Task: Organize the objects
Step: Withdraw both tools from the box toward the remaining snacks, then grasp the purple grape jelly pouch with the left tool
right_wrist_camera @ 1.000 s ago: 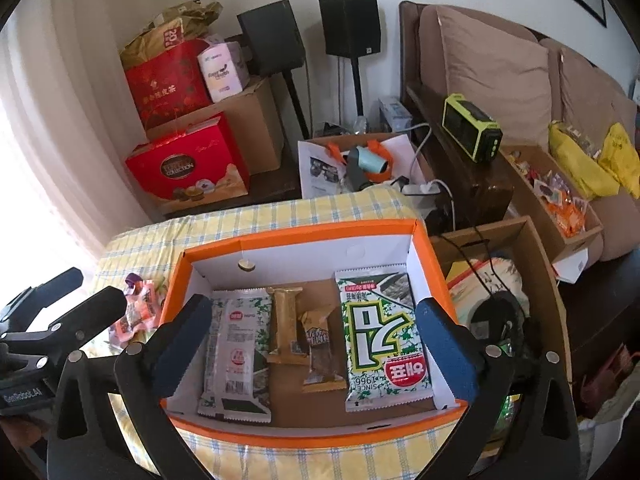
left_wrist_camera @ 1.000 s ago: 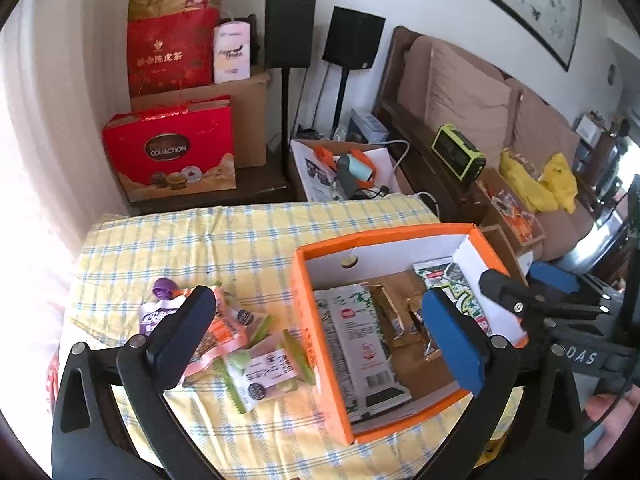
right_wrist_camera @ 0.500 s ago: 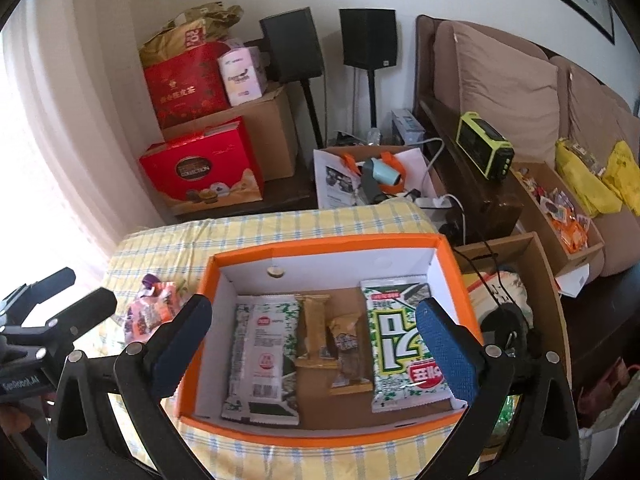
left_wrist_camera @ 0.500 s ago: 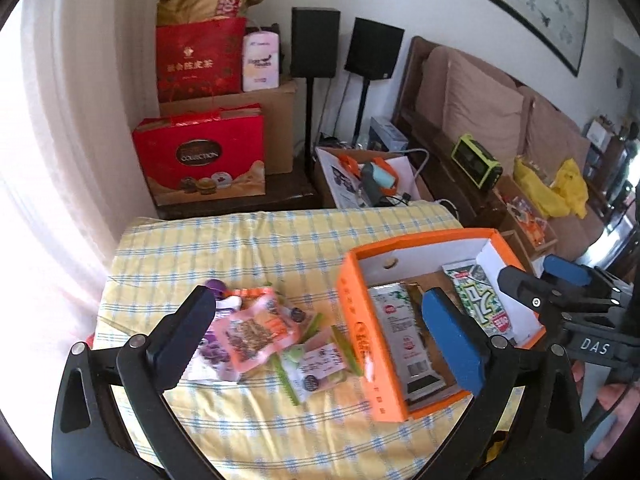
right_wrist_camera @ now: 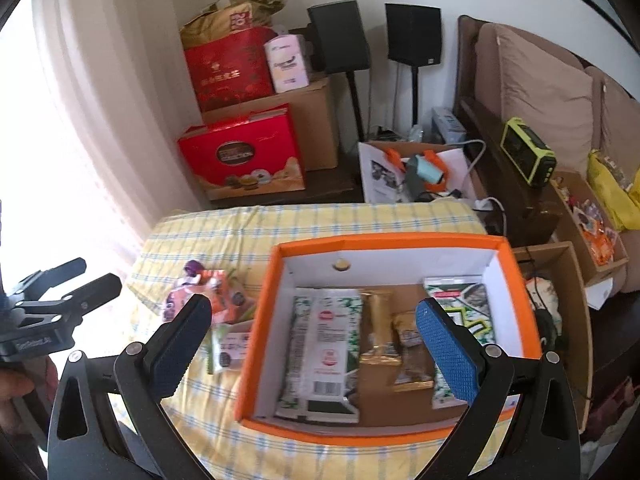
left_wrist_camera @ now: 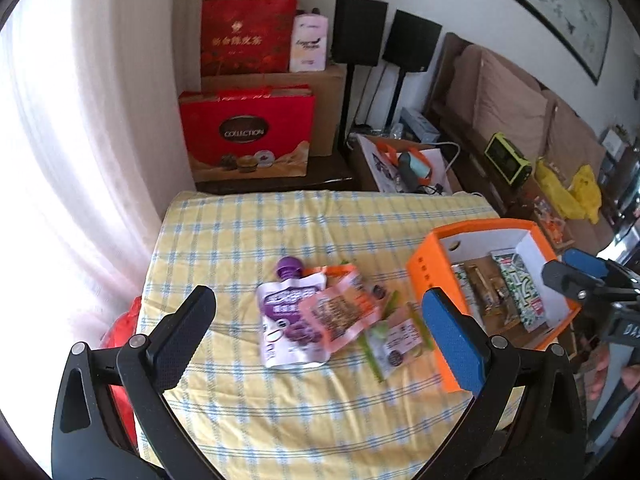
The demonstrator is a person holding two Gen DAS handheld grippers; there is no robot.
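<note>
Where the yellow checked cloth (left_wrist_camera: pixel 248 240) covers the desk, a loose cluster of snack packets lies near its middle: a purple-capped pouch (left_wrist_camera: pixel 290 316), an orange packet (left_wrist_camera: pixel 340 312) overlapping it, and a green-edged packet (left_wrist_camera: pixel 394 334) just beside the orange box (right_wrist_camera: pixel 256 332). Inside the box lie a white-and-green packet (right_wrist_camera: pixel 324 352), a gold bar (right_wrist_camera: pixel 378 332), a brown wrapper (right_wrist_camera: pixel 412 352) and a green seaweed packet (right_wrist_camera: pixel 464 304), side by side. The left tongs (left_wrist_camera: pixel 320 320) hover above the loose cluster, spread wide and empty. The right tongs (right_wrist_camera: pixel 316 344) hover above the box, likewise spread wide and empty. Beyond the desk stand red gift boxes (left_wrist_camera: pixel 248 136), two black speakers (left_wrist_camera: pixel 360 28) and a brown sofa (left_wrist_camera: pixel 512 100).
</note>
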